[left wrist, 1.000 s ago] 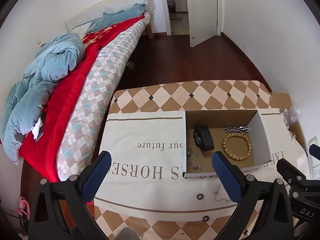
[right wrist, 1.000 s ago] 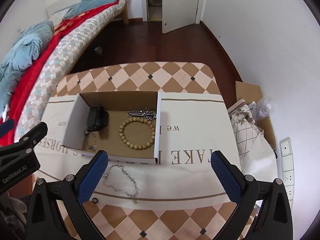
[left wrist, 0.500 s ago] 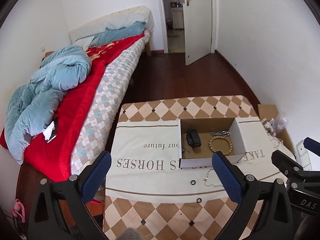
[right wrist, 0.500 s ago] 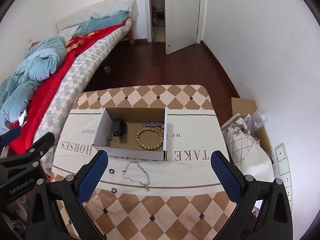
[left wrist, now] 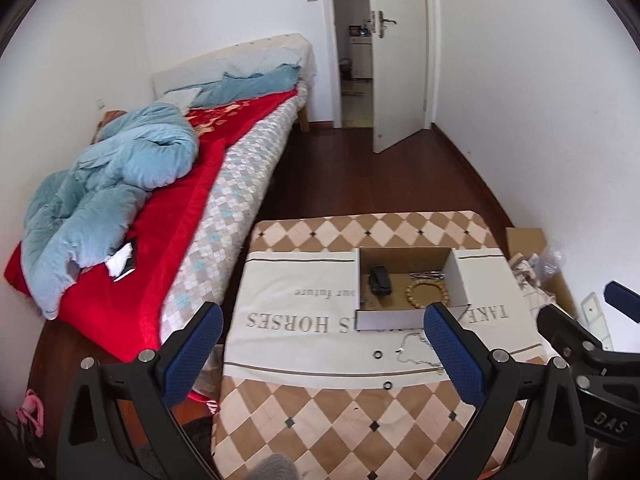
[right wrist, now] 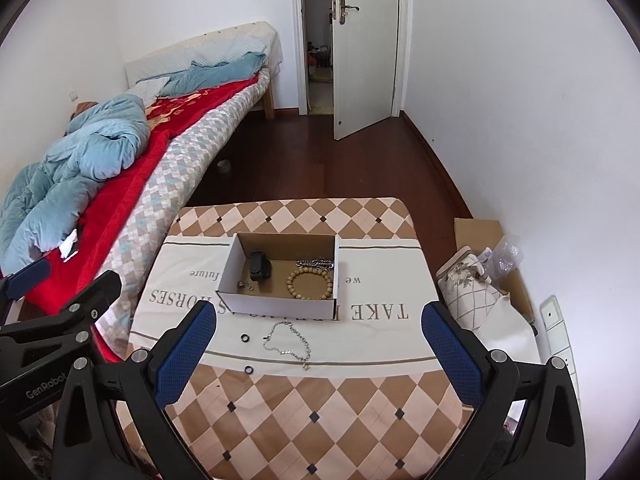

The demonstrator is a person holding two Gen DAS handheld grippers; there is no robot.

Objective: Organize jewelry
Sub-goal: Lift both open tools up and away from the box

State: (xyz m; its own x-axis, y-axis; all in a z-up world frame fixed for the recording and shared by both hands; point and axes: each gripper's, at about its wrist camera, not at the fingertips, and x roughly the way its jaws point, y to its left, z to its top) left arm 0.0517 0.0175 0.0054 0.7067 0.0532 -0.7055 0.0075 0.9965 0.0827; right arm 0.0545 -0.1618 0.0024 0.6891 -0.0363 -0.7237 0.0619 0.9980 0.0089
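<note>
An open cardboard box [right wrist: 276, 307] [left wrist: 390, 318] stands on a white printed cloth on the table. In it lie a black case [right wrist: 259, 266] [left wrist: 379, 279], a wooden bead bracelet [right wrist: 310, 284] [left wrist: 426, 292], a silver chain [right wrist: 316, 263] and small silver pieces [right wrist: 245, 286]. In front of the box a silver necklace [right wrist: 286, 340] [left wrist: 414, 350] and two black rings [right wrist: 244, 337] [right wrist: 248, 369] lie on the cloth. My left gripper [left wrist: 320, 354] and right gripper [right wrist: 320, 354] are both open and empty, held high above the table's near edge.
The table has a checked cover [right wrist: 304, 412]. A bed with a red blanket [left wrist: 168, 224] and blue duvet stands to the left. Bags and cardboard [right wrist: 480, 280] lie by the right wall. A door [right wrist: 362, 48] stands ajar at the back.
Both grippers have risen and drawn back from the box, so the table looks smaller and more of the room shows. The jewelry has not moved.
</note>
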